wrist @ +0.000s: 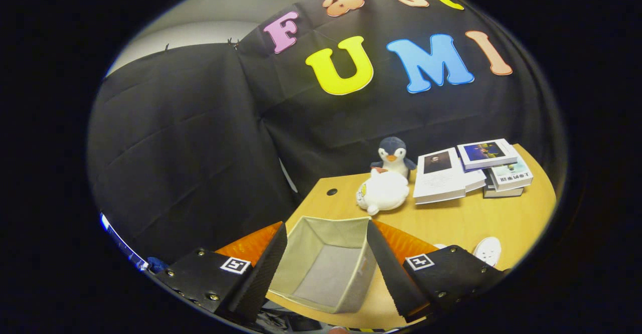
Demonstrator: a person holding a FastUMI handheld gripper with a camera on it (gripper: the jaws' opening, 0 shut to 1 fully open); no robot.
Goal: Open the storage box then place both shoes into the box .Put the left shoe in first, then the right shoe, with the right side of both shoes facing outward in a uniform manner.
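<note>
Between the fingers of the hand-held gripper [326, 274] sat the storage box [326, 269], a grey fabric bin, open at the top, nothing visible inside. Fingers were spread wide apart, gripping nothing, one on each side of the box as seen from above; could not tell whether they touched its walls. Box rested on the wooden surface [451, 223], near its front edge. Orange ribbed sheet [251, 246] showed behind both fingers, flanking the box left and right. Just past the right finger, low on the surface, one white shoe [488, 249] lay partly hidden by the gripper body; which shoe of the pair, could not tell. Beyond the box, further back on the surface: a white plush toy [383, 192] lying down, and a penguin plush [393, 157] upright right behind it, touching or nearly so. To the right of those, a loose stack of books [471, 171], several overlapping, top ones skewed. Small dark hole [331, 192] in the surface left of the white plush.
</note>
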